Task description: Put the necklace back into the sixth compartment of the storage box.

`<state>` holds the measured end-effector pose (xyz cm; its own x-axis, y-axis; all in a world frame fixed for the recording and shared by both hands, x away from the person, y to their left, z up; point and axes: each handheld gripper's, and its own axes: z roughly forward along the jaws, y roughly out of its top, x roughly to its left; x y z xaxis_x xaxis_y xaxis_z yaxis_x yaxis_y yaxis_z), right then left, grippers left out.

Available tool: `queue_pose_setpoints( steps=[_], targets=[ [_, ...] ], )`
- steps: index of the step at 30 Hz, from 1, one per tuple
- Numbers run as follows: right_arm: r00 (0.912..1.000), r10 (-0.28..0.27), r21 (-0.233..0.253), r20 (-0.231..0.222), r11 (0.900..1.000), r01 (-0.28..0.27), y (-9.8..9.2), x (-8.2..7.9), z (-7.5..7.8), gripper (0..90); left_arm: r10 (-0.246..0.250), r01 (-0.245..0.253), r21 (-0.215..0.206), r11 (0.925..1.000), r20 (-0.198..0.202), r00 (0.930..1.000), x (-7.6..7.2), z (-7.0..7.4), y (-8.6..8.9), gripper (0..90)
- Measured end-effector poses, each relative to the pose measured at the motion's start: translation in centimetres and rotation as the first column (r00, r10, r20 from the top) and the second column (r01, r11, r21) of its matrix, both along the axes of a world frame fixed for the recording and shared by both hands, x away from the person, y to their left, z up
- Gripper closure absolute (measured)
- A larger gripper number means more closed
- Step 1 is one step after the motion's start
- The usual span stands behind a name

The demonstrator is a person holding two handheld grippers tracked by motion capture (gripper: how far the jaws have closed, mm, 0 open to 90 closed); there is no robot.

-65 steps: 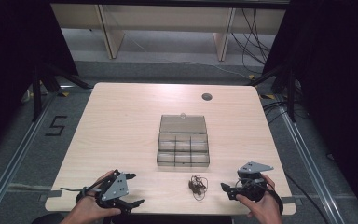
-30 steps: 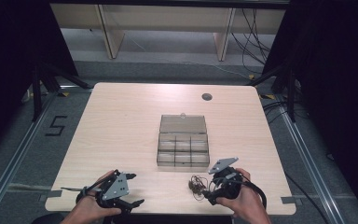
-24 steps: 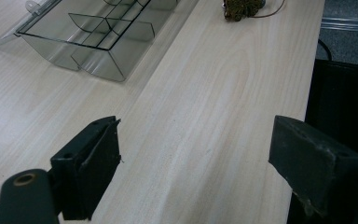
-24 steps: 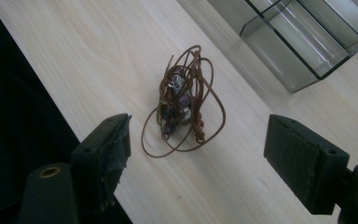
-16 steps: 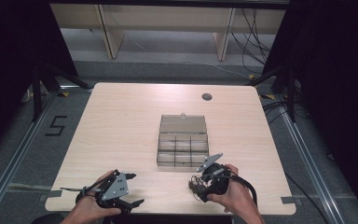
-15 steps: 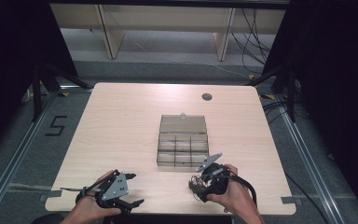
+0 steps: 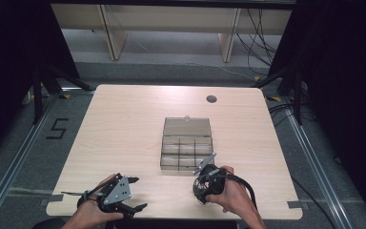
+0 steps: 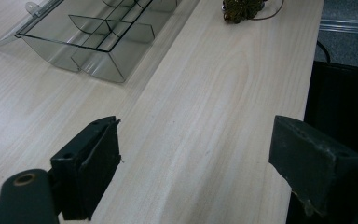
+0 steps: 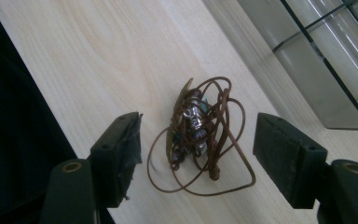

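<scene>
Right gripper view: our right gripper (image 9: pixel 193 158) spread, straddling tangled brown cord necklace with metal charms (image 9: pixel 199 135), ready to pinch; clear compartmented plastic box (image 9: pixel 326 60) open at 2 o'clock to receive it. Left gripper (image 8: pixel 196 172) spread, parked idle.

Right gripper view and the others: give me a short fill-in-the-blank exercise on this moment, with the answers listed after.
1. The right gripper has its jaws ____ on either side of the corded necklace.
2. The necklace lies on the ____, not in the clear compartment box.
3. The box's lid is ____.
4. The left gripper holds ____.

Missing words: open; table; open; nothing
</scene>
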<state>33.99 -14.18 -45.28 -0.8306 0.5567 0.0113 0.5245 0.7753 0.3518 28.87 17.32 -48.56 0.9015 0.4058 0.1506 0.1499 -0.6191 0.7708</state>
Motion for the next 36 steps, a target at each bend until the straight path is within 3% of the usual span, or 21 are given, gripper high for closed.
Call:
queue_pose_setpoints(
  steps=[3, 6, 8, 11, 13, 14, 24, 30, 31, 32, 36],
  targets=[
    [0.9999, 0.017, -0.015, -0.004, 1.000, -0.017, 0.1, 0.2, -0.2, 35.5, -0.004, 0.004, 0.020, 0.9998, 0.010, 0.9999, 0.1, 0.2, 0.1, 15.8],
    [0.9994, 0.035, -0.033, -0.002, 0.999, -0.035, 0.1, 0.5, -0.4, 38.4, -0.006, 0.006, 0.007, 1.0000, 0.006, 1.0000, 0.0, 0.1, 0.0, 15.8],
    [0.9999, 0.012, -0.032, -0.012, 0.999, -0.012, 0.2, 0.5, -0.3, 39.2, -0.003, 0.002, 0.026, 0.9997, 0.010, 0.9999, 0.0, 0.2, 0.1, 15.7],
    [0.9993, 0.035, -0.046, -0.007, 0.998, -0.036, 0.2, 0.9, -0.4, 40.3, -0.011, 0.011, 0.006, 0.9999, 0.005, 0.9999, 0.0, 0.1, 0.0, 15.7],
    [0.9994, 0.021, -0.039, -0.026, 0.999, -0.022, 0.6, 0.8, -0.5, 41.1, -0.010, 0.010, 0.004, 0.9999, 0.004, 0.9999, 0.0, 0.1, 0.0, 15.8],
    [0.9986, 0.043, -0.039, -0.032, 0.998, -0.044, 0.7, 0.9, -0.6, 41.4, -0.009, 0.009, 0.003, 1.0000, 0.004, 1.0000, 0.0, 0.1, 0.0, 15.8],
    [0.9960, 0.056, -0.059, -0.070, 0.996, -0.060, 1.1, 1.3, -1.4, 50.5, -0.010, 0.010, -0.005, 0.9999, 0.004, 0.9999, -0.1, 0.1, 0.1, 15.8],
    [0.9940, 0.081, -0.059, -0.073, 0.995, -0.086, 1.1, 1.3, -1.5, 61.9, -0.024, 0.024, 0.027, 0.9993, 0.027, 0.9993, 0.1, 0.3, 0.1, 15.8],
    [0.9940, 0.080, -0.059, -0.075, 0.995, -0.085, 1.1, 1.3, -1.5, 64.3, -0.024, 0.024, 0.027, 0.9993, 0.027, 0.9993, 0.1, 0.3, 0.1, 15.7],
    [0.9930, 0.090, -0.053, -0.076, 0.994, -0.095, 1.1, 1.4, -1.6, 66.8, -0.007, 0.007, -0.001, 1.0000, 0.003, 1.0000, -0.1, 0.2, 0.0, 15.7],
    [0.9904, 0.106, -0.035, -0.088, 0.993, -0.110, 0.9, 1.5, -1.6, 76.7, -0.012, 0.012, 0.002, 0.9999, 0.006, 0.9999, 0.0, 0.1, 0.1, 15.8]
  ],
)
